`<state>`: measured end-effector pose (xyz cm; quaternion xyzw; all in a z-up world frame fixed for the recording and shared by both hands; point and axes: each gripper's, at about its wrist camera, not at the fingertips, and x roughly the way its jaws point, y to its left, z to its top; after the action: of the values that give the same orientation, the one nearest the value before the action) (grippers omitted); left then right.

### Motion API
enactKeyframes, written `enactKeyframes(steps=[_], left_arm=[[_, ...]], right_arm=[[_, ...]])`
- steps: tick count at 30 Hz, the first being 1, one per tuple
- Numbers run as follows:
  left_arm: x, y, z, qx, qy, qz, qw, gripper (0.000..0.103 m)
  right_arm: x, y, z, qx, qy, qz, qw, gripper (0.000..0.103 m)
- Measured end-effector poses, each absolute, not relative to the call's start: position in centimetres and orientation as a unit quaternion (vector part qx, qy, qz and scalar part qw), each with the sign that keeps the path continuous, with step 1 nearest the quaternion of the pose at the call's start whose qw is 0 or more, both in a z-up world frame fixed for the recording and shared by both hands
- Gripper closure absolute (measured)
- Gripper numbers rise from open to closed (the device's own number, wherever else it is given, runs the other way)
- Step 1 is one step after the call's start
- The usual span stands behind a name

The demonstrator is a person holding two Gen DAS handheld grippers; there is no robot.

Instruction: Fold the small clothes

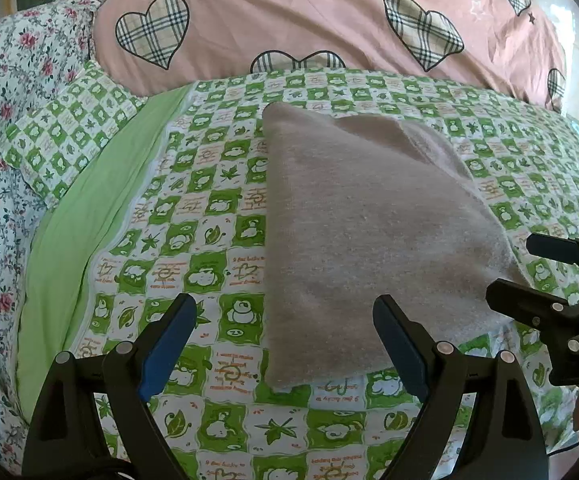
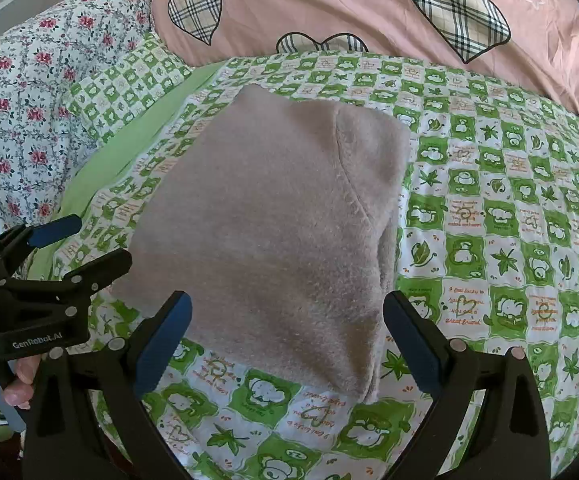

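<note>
A folded beige fleece garment (image 1: 353,224) lies flat on the green-and-white checked bedsheet (image 1: 193,208); it also shows in the right wrist view (image 2: 265,232). My left gripper (image 1: 285,344) is open and empty, its fingers straddling the garment's near left corner just above it. My right gripper (image 2: 285,340) is open and empty over the garment's near edge. The right gripper shows in the left wrist view (image 1: 529,276) at the garment's right corner. The left gripper shows in the right wrist view (image 2: 89,244) at the garment's left edge.
A pink quilt with plaid hearts (image 1: 289,20) is bunched along the far side. A floral sheet (image 1: 9,120) and a checked pillow (image 1: 73,128) lie at the left, with a plain green strip (image 1: 89,208) beside them.
</note>
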<state>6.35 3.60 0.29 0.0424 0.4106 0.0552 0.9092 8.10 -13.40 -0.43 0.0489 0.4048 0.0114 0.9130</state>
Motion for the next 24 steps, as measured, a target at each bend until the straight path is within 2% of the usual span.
enactKeyframes(steps=[24], left_arm=[[6.26, 3.46, 0.38, 0.040, 0.411, 0.052, 0.909, 0.013]], right_arm=[[8.10, -13.34, 0.03, 0.049, 0.402, 0.013, 0.914, 0.006]])
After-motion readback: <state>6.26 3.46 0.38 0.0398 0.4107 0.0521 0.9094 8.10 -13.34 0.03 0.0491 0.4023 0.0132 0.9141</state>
